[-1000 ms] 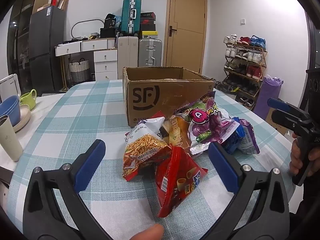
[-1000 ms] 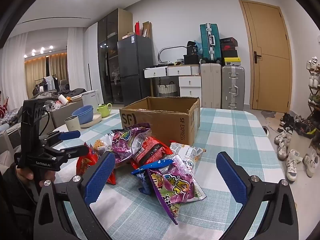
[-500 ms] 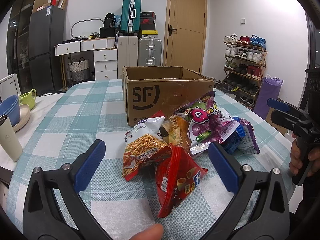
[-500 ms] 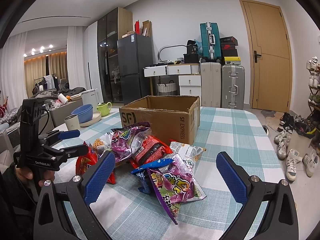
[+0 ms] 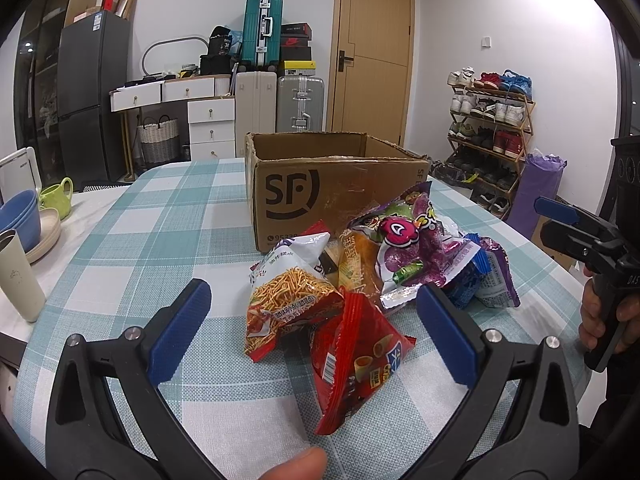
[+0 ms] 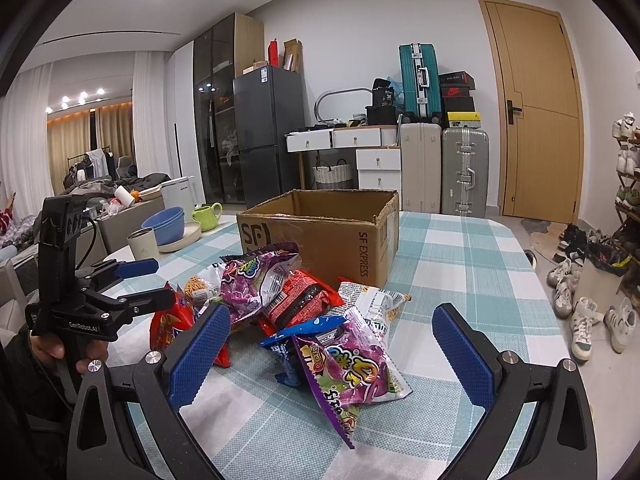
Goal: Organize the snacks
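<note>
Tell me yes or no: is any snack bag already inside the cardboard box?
No. In the right wrist view the visible part of the cardboard box interior shows no bag, and the snack bags lie piled on the table in front of it.

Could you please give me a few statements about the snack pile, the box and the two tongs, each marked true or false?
1. Both the left tongs and the right tongs are open and hold nothing. True.
2. The cardboard box is already filled with snack bags. False: no bags show inside it; the snack bags lie piled on the checked tablecloth in front of it.
3. The red bag is the bag lying nearest the left tongs. True.
4. The box is taped shut. False: its top is open.
5. A green mug stands beside stacked blue bowls at the table's edge. True.
</note>
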